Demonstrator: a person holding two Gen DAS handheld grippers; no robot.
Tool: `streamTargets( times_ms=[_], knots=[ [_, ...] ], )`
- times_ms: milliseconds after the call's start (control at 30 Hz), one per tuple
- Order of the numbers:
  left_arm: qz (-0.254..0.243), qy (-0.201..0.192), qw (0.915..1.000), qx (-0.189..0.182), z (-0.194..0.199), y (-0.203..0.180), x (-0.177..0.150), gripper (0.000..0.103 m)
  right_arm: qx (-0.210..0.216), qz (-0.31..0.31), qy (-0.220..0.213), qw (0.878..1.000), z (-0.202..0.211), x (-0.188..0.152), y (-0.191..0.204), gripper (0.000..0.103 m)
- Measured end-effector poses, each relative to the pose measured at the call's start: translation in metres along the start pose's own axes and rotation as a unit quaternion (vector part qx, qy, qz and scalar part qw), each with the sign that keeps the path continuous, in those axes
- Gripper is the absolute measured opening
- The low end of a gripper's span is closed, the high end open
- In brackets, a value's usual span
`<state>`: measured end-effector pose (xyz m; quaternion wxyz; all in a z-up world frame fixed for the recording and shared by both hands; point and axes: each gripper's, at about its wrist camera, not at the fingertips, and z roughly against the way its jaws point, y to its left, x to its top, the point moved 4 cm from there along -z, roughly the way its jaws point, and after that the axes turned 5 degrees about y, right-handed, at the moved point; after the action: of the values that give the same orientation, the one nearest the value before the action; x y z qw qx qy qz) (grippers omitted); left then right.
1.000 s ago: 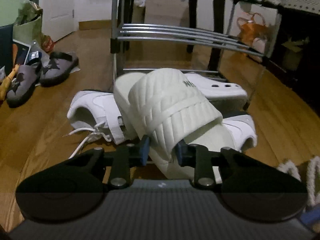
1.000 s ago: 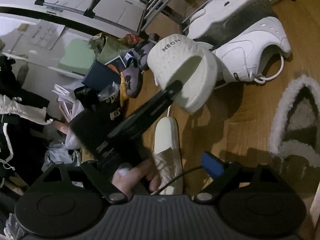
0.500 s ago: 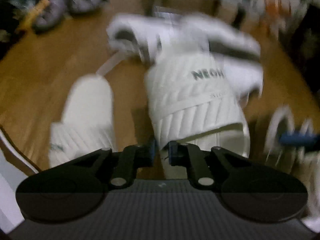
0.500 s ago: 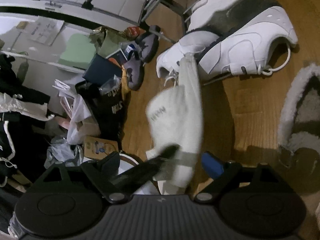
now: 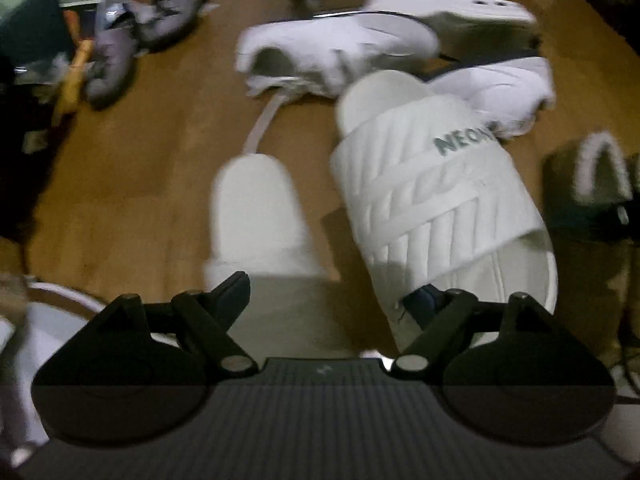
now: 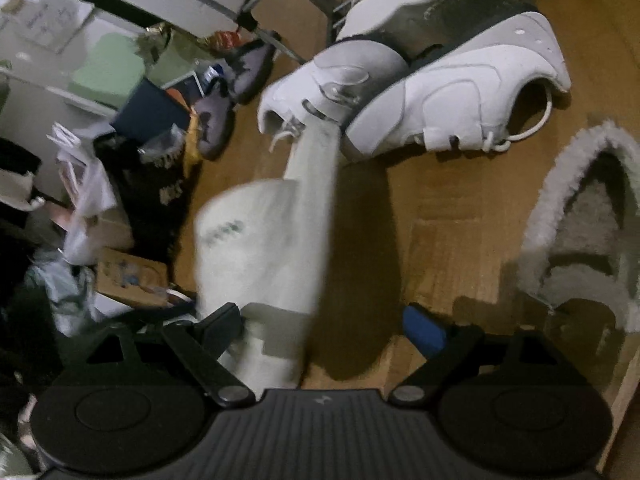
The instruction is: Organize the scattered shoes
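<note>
While the left gripper (image 5: 336, 300) hangs with its fingers spread wide around nothing, the sensible move is to back off without nudging the 2 white slides. The ribbed slide (image 5: 436, 204), marked NEON, lies on the wood floor (image 5: 152, 152) just beside its mate (image 5: 256, 208). The right gripper (image 6: 324, 328) also gapes, empty.

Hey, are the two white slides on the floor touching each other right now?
Apart. In the left wrist view, brown floor shows between the NEON slide and the other slide.
</note>
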<state>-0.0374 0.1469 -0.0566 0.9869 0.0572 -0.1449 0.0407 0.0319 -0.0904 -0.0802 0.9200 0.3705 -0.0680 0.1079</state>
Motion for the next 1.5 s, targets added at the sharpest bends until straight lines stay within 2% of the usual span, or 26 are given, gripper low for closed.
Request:
streamTargets(
  times_ms=[133,233,400,500,533,600,667,733,900,1033,1067,1167,1200,1267,1333,1400,1467,1500],
  knots=[
    [-0.041,-0.014,0.9981,-0.043,0.017,-0.008,-0.008,0.090,-0.003,0.002,-0.001,1.000,-0.004,-0.002,0.001,0.090],
    [-0.040,-0.021,0.9983,-0.038,0.018,-0.009,-0.006,0.094,-0.003,0.003,-0.001,1.000,-0.006,-0.004,0.002,0.090],
    [0.051,-0.013,0.9980,-0.036,0.009,0.029,-0.006,0.094,-0.024,0.020,0.000,1.000,-0.011,-0.010,0.005,0.090],
    [0.107,-0.017,0.9941,-0.007,0.002,0.058,-0.007,0.095,-0.039,0.032,0.003,0.999,-0.017,-0.012,0.007,0.090],
    [0.126,-0.021,0.9918,0.005,-0.002,0.067,-0.007,0.098,-0.043,0.030,0.005,0.999,-0.022,-0.007,0.009,0.090],
    [0.198,-0.004,0.9798,0.029,-0.016,0.094,-0.013,0.098,-0.055,0.021,0.005,0.998,-0.033,-0.007,0.012,0.090],
    [0.227,-0.002,0.9736,0.019,-0.022,0.108,-0.019,0.098,-0.065,0.033,0.013,0.997,-0.047,-0.006,0.019,0.089],
    [0.236,0.005,0.9717,0.008,-0.026,0.114,-0.024,0.098,-0.079,0.050,0.015,0.995,-0.057,-0.007,0.023,0.089],
    [0.243,0.018,0.9698,0.006,-0.041,0.120,-0.027,0.098,-0.118,0.084,0.016,0.989,-0.074,-0.012,0.024,0.089],
    [0.255,-0.001,0.9667,0.017,-0.060,0.126,-0.027,0.103,-0.144,0.107,0.015,0.984,-0.088,-0.015,0.024,0.092],
    [0.261,-0.007,0.9652,0.000,-0.061,0.128,-0.025,0.103,-0.134,0.099,0.011,0.986,-0.092,-0.014,0.023,0.096],
    [0.272,-0.002,0.9613,-0.044,-0.067,0.128,-0.021,0.103,-0.110,0.087,0.020,0.990,-0.101,-0.014,0.023,0.097],
    [0.273,0.001,0.9606,-0.052,-0.069,0.127,-0.020,0.103,-0.102,0.084,0.025,0.991,-0.104,-0.013,0.023,0.097],
    [0.266,-0.001,0.9630,-0.043,-0.068,0.125,-0.018,0.103,-0.089,0.079,0.033,0.992,-0.109,-0.013,0.024,0.096],
    [0.255,-0.001,0.9661,-0.041,-0.066,0.122,-0.017,0.101,-0.091,0.075,0.033,0.992,-0.108,-0.013,0.024,0.092],
    [0.253,0.011,0.9655,-0.062,-0.066,0.119,-0.019,0.101,-0.083,0.050,0.039,0.995,-0.104,-0.012,0.020,0.086],
    [0.262,0.016,0.9611,-0.087,-0.068,0.115,-0.022,0.096,-0.055,0.010,0.067,0.996,-0.105,-0.013,0.016,0.069],
    [0.265,0.017,0.9604,-0.086,-0.068,0.113,-0.024,0.094,-0.038,-0.006,0.085,0.996,-0.107,-0.015,0.016,0.062]
  ],
)
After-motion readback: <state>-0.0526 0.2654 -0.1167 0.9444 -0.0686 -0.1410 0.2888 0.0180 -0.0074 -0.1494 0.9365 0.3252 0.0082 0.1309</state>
